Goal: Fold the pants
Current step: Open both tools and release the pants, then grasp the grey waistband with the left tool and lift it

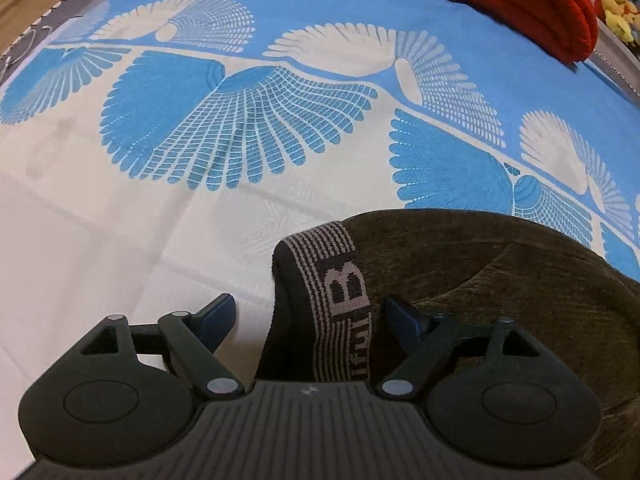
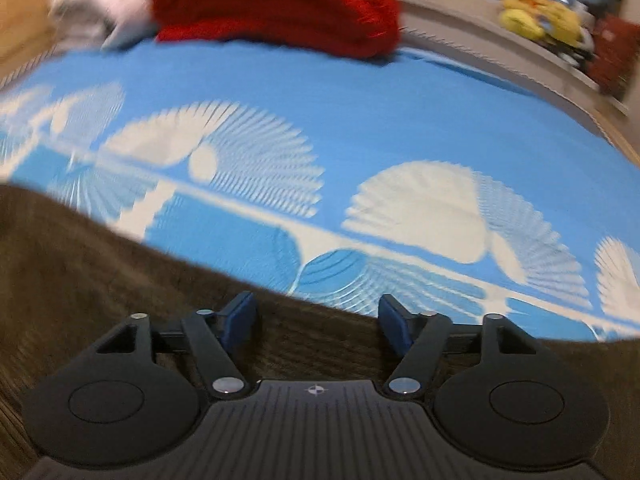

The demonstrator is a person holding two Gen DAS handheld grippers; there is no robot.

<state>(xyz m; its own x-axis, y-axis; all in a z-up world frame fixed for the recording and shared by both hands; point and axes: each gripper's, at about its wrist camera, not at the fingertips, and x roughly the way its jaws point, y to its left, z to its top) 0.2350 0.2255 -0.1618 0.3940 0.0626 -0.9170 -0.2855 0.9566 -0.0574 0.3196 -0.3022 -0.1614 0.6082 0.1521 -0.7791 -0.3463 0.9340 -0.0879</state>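
Dark brown pants [image 1: 500,280] lie on the bed sheet at the lower right of the left wrist view, their black and grey striped waistband [image 1: 340,280] bearing a large letter B. My left gripper [image 1: 310,314] hangs over that waistband end with its jaws wide apart; the band lies between the blue pads [image 1: 218,318], which do not press on it. In the blurred right wrist view the brown pants [image 2: 80,264] fill the lower left. My right gripper [image 2: 317,312] stands open just above the fabric near its far edge, holding nothing.
The bed is covered by a blue and white sheet [image 1: 240,140] with fan shapes. A red blanket [image 1: 520,4] lies at the far edge, with pale cloth [image 2: 92,4] beside it. Yellow soft toys [image 2: 536,16] sit on a ledge beyond the bed.
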